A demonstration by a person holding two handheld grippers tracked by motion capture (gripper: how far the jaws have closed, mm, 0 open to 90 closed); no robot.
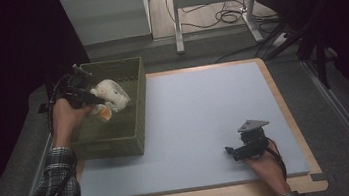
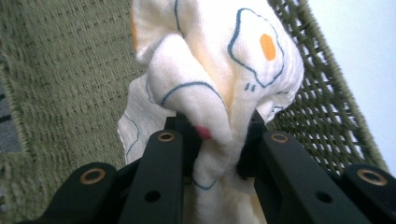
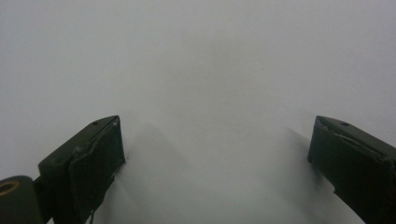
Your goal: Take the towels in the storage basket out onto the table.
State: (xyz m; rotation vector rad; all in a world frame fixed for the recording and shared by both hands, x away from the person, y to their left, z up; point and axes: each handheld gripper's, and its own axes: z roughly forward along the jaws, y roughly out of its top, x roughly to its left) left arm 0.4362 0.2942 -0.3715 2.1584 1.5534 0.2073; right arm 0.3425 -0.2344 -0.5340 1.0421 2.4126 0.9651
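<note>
So the left gripper [image 1: 92, 95] has its jaws clamped on a bunched-up white cloth [image 1: 110, 94] with fried-egg prints on it, and it's holding it up over the green woven basket [image 1: 116, 135] at the far left of the table [image 1: 199, 110]. In the left gripper view the fabric is squeezed tight between the black jaws. The right gripper [image 1: 229, 151] sits near the right edge on the pale blue tabletop, jaws spread wide with nothing in them.

One cloth [image 2: 219, 70], one basket [image 1: 131, 133] — two hand-held grippers.
</note>
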